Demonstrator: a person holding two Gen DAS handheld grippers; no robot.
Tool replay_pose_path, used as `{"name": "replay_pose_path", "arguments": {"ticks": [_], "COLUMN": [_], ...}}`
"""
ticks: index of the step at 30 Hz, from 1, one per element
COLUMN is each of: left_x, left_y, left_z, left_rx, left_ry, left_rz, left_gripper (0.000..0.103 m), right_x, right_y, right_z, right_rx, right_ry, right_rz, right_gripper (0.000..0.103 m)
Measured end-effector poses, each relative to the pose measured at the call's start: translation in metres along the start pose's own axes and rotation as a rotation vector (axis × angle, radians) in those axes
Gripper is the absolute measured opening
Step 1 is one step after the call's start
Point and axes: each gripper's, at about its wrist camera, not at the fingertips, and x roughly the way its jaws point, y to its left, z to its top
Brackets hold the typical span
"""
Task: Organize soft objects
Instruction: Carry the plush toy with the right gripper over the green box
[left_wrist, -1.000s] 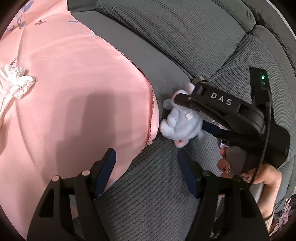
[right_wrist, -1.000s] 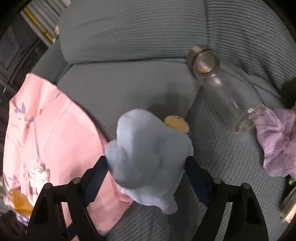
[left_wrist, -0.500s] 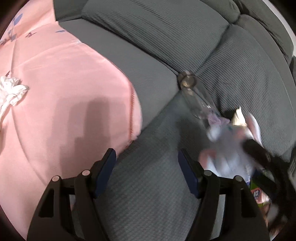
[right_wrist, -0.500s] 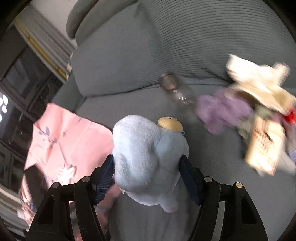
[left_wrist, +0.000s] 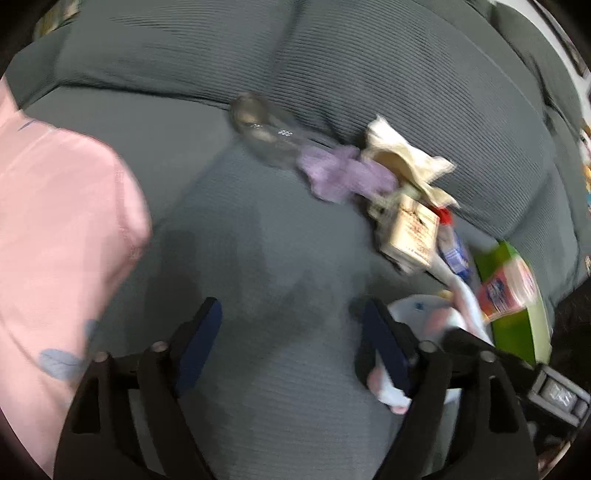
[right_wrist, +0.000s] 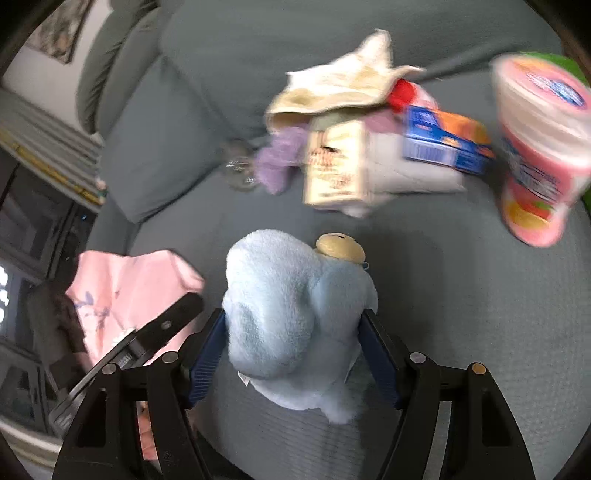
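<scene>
My right gripper (right_wrist: 293, 321) has a pale blue plush toy (right_wrist: 288, 306) between its blue pads. The pads press on the toy's sides while the jaws are opening slightly. It hangs over the grey sofa seat (right_wrist: 461, 295). In the left wrist view my left gripper (left_wrist: 290, 314) has nothing between its fingers and its jaws are opening. The blurred plush (left_wrist: 421, 310) shows just behind its right finger. A purple soft cloth (left_wrist: 343, 177) and a cream cloth (left_wrist: 402, 158) lie in a pile by the backrest. A pink fabric (left_wrist: 55, 221) lies at the left.
A clear glass bottle (left_wrist: 266, 133) lies against the backrest. The pile also holds a beige box (right_wrist: 336, 170), a blue and orange carton (right_wrist: 443, 140) and a pink tub (right_wrist: 535, 147). A green item (left_wrist: 517, 314) lies at the right. Bare seat lies under both grippers.
Both grippers have swung right, away from the pink fabric and towards the pile. The plush went along in my right gripper. My left jaws stand wider.
</scene>
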Motion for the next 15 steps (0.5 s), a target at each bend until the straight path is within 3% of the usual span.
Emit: {"name": "replay_pose_path", "arguments": {"ticks": [7, 15], "left_x": [0.02, 0.019], "left_y": [-0.032, -0.068], "left_z": [-0.021, -0.037], "left_rx": [0.092, 0.216], "left_ry": [0.125, 0.154], "left_rz": [-0.18, -0.341], "left_gripper": [0.088, 0.088], "right_x": [-0.012, -0.021], "right_y": [-0.016, -0.033], "right_z": [0.007, 0.011], "right_rx": [0.01, 0.039], "right_ry": [-0.008, -0.01], "right_rz": [-0.008, 0.014], "right_gripper": [0.075, 0.075]}}
